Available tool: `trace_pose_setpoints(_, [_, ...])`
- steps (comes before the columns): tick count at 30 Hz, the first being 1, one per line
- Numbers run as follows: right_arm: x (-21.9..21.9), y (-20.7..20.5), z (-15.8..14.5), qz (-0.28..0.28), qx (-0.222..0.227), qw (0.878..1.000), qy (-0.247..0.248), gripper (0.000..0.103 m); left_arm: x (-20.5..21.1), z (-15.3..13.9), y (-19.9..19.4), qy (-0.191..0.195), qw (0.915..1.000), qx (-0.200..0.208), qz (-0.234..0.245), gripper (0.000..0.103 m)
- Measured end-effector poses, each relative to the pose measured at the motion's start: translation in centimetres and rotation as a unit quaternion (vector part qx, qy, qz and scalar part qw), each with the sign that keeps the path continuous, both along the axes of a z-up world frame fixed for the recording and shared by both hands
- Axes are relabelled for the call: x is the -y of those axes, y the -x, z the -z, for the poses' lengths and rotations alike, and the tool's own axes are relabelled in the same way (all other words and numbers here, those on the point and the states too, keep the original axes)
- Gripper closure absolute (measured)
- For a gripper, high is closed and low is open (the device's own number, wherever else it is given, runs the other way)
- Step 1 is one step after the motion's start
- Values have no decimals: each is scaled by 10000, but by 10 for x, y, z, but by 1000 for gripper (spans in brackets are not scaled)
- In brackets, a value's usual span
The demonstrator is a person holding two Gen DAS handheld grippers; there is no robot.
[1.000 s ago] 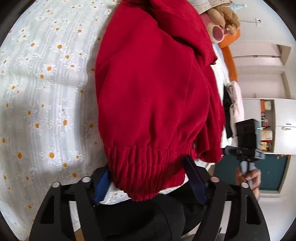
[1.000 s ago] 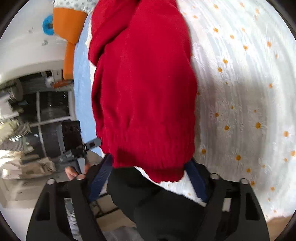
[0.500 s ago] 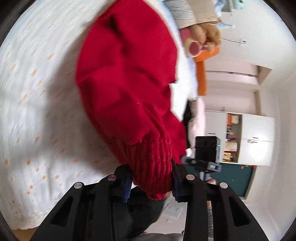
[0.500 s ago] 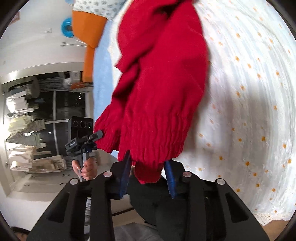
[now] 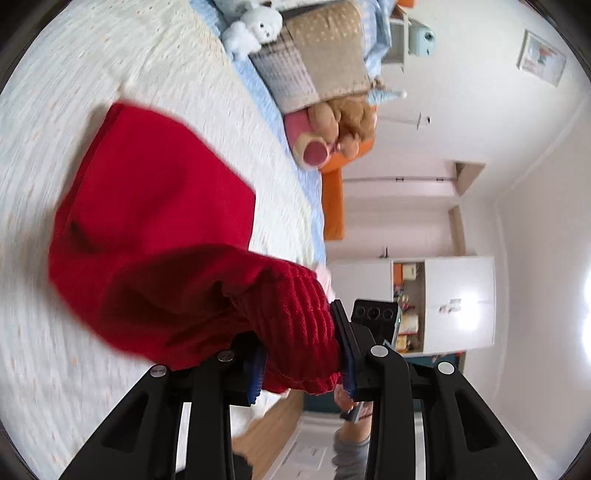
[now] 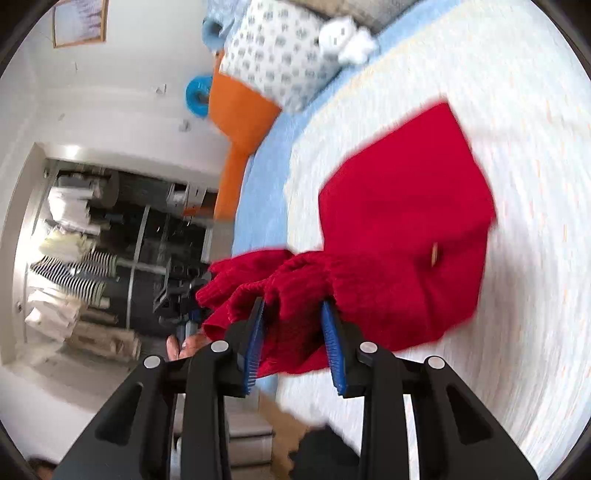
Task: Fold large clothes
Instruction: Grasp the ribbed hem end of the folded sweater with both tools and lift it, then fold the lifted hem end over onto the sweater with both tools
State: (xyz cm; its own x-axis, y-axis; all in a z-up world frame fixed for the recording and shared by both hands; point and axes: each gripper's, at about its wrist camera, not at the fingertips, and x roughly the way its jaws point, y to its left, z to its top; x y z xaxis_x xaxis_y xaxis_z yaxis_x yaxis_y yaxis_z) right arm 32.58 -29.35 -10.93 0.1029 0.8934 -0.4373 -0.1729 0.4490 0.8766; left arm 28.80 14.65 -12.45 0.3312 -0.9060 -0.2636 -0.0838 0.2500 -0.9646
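Both grippers have a bite on the ribbed hem of the red sweater [image 5: 155,229], one at each end of that edge.

Left gripper [image 5: 301,363]: blue pads pressed into a thick roll of ribbed knit that fills the space between them. No daylight either side of the cloth, so this is a firm pinch.

Right gripper [image 6: 293,341]: jaws closing; a bunch of the same ribbed edge sits between the pads and touches both, with loose folds spilling out to its left. Grip looks real but less tidy than the left's.

Garment position: the hem is lifted at the fingertips, and the body trails away ahead of each tool down onto the white bedspread [image 5: 66,92], where its far part lies flat. Ahead of the right gripper the far end shows a squared outline, so some layering is probably already in place. Blur around the cloth suggests things are moving.

Why held this way (my reading): gripping the hem at two spread points keeps the edge straight, so it can be carried over the body as one line, not a crumpled lump. Thick rib gives the pads something to hold.

Beyond the sweater, toward the bedhead: a white plush toy [image 5: 255,26], patterned pillow [image 6: 280,55], and orange cushion [image 6: 243,110]. All are well clear of the fold path.

Risk: the right-hand bunch could slip or skew the hem.
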Motion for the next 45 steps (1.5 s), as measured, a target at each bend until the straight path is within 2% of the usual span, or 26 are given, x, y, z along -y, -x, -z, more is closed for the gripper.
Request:
trace_pose_setpoints(1, [-2,-14,-1,189,66,9998,23,76,-2,3,-16,30,9999,-49,-112,67])
trace_pose_setpoints(3, [-1,-47,-3,448,183,9988,-2,89,-14,17,-47,70,9993,-189,-323,67])
trace_pose_setpoints(4, [2,-67,-2,655,200,9976,-76,90,-18,25,-58,91,9987,-272,-422,67])
trace_pose_setpoints(6, [-7,-86,-3,670,550,9960,209,87,-19,44,-80,-26,9976,-360,-589,67])
trace_pose_setpoints(7, [-10,-91,-2,665,797,9939,377,82,-25,58,-91,-142,9962,-449,-731,67])
trace_pose_setpoints(8, [-12,-91,1,546,914,9933,439,61,-26,68,-97,-197,9951,-540,-799,67])
trace_pose_setpoints(9, [-15,-86,4,405,1140,9907,626,43,-28,85,-103,1,9939,-692,-860,67])
trace_pose_setpoints(10, [-16,-81,9,325,1311,9873,840,14,-30,99,-106,217,9927,-796,-884,67])
trace_pose_setpoints(12, [-17,-64,23,116,1637,9769,1372,13,-26,112,-109,212,9931,-750,-875,67])
trace_pose_setpoints(14, [-18,-54,46,-106,1480,9756,1617,13,-24,117,-104,282,9931,-731,-873,67])
trace_pose_setpoints(17, [-20,-47,76,-328,1109,9831,1420,13,-21,110,-103,230,9939,-633,-870,67])
trace_pose_setpoints(19, [-30,-46,88,-429,1064,9827,1451,13,-18,105,-97,173,9948,-521,-860,67])
trace_pose_setpoints(20, [-39,-47,98,-528,924,9852,1345,18,-17,102,-93,164,9950,-486,-860,67])
trace_pose_setpoints(21, [-43,-48,102,-502,833,9879,1208,25,-15,99,-93,181,9949,-473,-873,67])
trace_pose_setpoints(23, [-43,-48,101,-288,753,9940,743,73,-22,91,-81,186,9944,-421,-950,66])
trace_pose_setpoints(24, [-39,-46,92,-85,858,9955,405,81,-26,86,-76,170,9944,-366,-980,66])
trace_pose_setpoints(25, [-33,-44,81,51,953,9954,80,84,-31,79,-69,264,9942,-303,-998,66])
trace_pose_setpoints(26, [-32,-41,73,106,1045,9945,-19,87,-34,74,-65,360,9941,-262,-987,66])
trace_pose_setpoints(27, [-33,-38,62,129,1224,9924,-6,87,-36,64,-61,433,9942,-165,-969,66])
trace_pose_setpoints(30, [-42,-41,32,231,1694,9851,205,88,-39,41,-60,328,9940,111,-1038,66])
trace_pose_setpoints(32, [-40,-53,24,347,1750,9836,264,88,-38,35,-70,331,9933,208,-1085,66])
trace_pose_setpoints(34, [-40,-70,27,466,1641,9846,390,88,-35,41,-88,205,9929,129,-1164,66])
trace_pose_setpoints(38, [-38,-113,63,620,1165,9879,811,88,-28,78,-126,-237,9911,-293,-1279,66])
trace_pose_setpoints(40, [-36,-130,85,675,1005,9887,885,88,-26,109,-143,-259,9896,-520,-1313,66])
trace_pose_setpoints(42, [-36,-136,100,689,986,9877,995,85,-29,133,-152,-107,9889,-638,-1337,66])
trace_pose_setpoints(45, [-41,-142,125,766,909,9862,1156,70,-37,155,-150,419,9868,-707,-1394,66])
